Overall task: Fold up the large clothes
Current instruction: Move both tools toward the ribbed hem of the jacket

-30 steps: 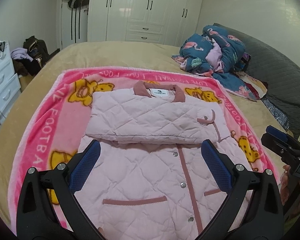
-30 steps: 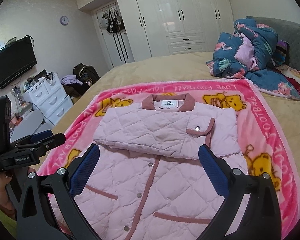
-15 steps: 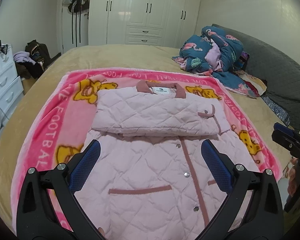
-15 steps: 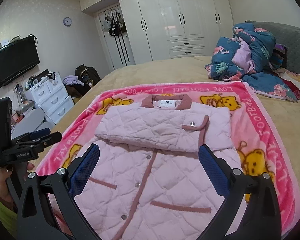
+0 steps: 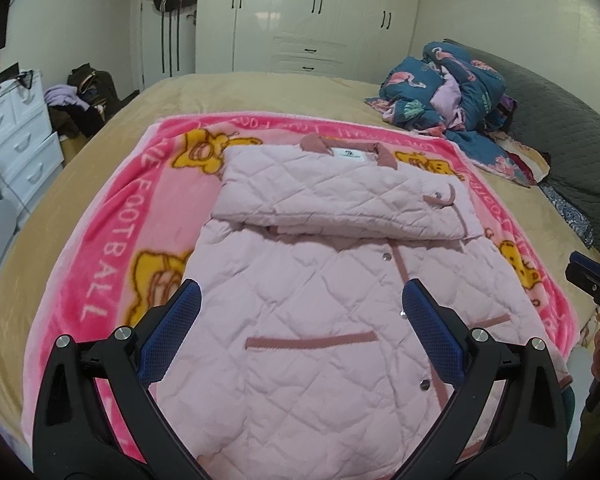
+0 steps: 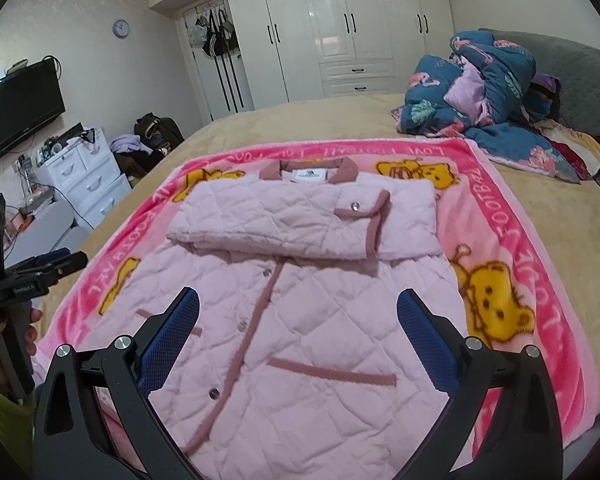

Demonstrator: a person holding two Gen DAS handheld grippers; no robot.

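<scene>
Left hand-held gripper (image 5: 298,312) and right hand-held gripper (image 6: 298,312): released, empty. Jacket (image 5: 320,320) directly ahead, hem nearest, long axis running away toward collar (image 6: 308,170).

Bedroom with pale walls, white glossy wardrobe (image 6: 352,28) along the far wall, bags hanging in an open niche (image 6: 214,36), round wall clock (image 6: 120,28), black television (image 6: 18,108) above white drawers (image 6: 86,178), beige bed (image 6: 300,124), grey headboard (image 5: 556,120)

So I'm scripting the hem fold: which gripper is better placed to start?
Probably neither. The left gripper and right gripper both hang open over the pink jacket's lower half, holding nothing; use both.
</scene>
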